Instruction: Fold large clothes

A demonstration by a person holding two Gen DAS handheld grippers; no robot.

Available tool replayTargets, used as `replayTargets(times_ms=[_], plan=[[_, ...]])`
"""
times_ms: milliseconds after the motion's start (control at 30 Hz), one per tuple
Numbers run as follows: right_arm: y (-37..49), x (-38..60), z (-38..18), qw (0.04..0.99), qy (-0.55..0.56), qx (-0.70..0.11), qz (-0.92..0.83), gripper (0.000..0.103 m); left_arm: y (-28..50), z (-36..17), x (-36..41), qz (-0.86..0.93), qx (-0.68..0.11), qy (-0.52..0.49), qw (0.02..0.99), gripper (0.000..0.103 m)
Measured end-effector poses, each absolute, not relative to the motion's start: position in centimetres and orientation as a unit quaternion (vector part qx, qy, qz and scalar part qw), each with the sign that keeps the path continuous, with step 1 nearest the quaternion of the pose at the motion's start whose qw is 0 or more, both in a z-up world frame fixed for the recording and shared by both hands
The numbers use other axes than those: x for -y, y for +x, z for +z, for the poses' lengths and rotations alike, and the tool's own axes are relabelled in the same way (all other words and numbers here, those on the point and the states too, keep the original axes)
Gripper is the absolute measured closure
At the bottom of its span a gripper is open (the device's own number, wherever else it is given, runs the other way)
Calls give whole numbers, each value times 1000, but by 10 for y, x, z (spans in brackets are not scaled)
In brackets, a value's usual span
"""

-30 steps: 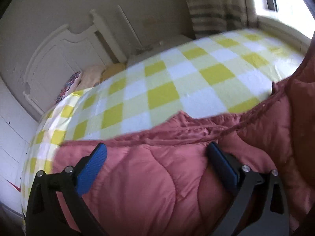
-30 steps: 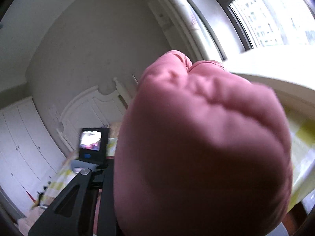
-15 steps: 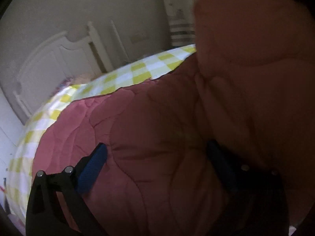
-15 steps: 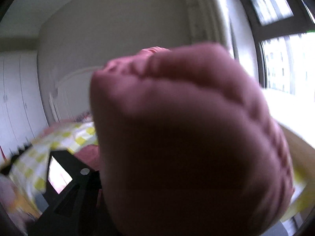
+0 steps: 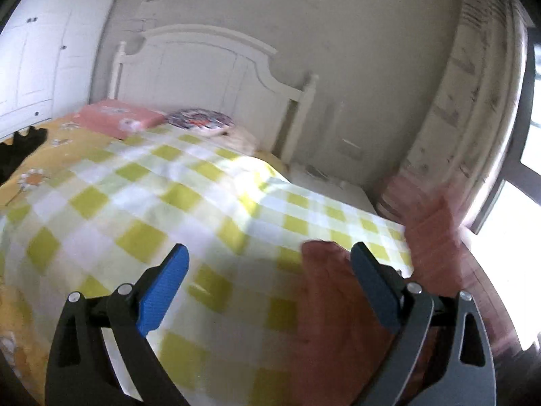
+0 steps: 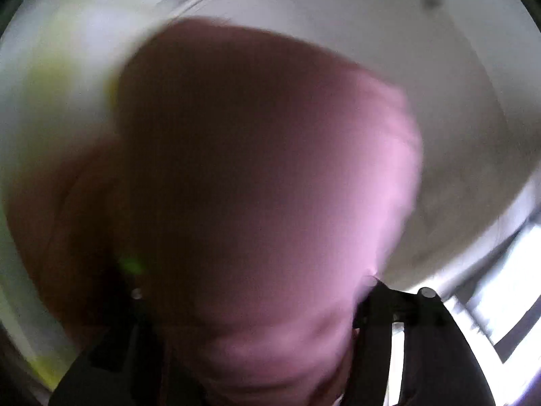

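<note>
The pink quilted jacket (image 5: 338,304) shows blurred at the right of the left wrist view, over the yellow-and-white checked bedspread (image 5: 169,209). My left gripper (image 5: 270,287) is open, its blue pads (image 5: 162,287) wide apart, with part of the jacket against the right finger. In the right wrist view the jacket (image 6: 270,169) bulges up and fills the frame, blurred by motion. My right gripper (image 6: 257,321) is shut on the jacket; its fingertips are hidden under the fabric.
A white headboard (image 5: 203,57) and pillows (image 5: 118,118) stand at the bed's far end. White wardrobes (image 5: 33,50) are at the left. A curtain (image 5: 473,101) and bright window (image 5: 527,203) are at the right. A white nightstand (image 5: 331,186) sits beside the bed.
The jacket that covered the left view has swung off to the right, baring the bedspread. The left gripper now looks toward the headboard. The right gripper has swung upward with the jacket.
</note>
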State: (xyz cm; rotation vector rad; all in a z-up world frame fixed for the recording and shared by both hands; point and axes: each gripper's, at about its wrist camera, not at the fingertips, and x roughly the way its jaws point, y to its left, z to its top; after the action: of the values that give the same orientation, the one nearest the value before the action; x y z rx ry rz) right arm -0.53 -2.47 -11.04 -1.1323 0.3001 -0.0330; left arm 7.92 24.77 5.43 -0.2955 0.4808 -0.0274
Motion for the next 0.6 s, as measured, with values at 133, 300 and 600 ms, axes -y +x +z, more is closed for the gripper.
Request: replayTargets(times_ms=[133, 300, 600], plan=[[-2, 31, -108, 835, -526, -158, -18, 50, 82, 54, -245, -44, -259, -117, 958, 4], [-12, 38, -113, 828, -545, -131, -22, 50, 103, 58, -174, -143, -285, -44, 947, 2], [-19, 66, -105, 838, -534, -117, -6, 46, 220, 12, -50, -174, -407, 124, 888, 2]])
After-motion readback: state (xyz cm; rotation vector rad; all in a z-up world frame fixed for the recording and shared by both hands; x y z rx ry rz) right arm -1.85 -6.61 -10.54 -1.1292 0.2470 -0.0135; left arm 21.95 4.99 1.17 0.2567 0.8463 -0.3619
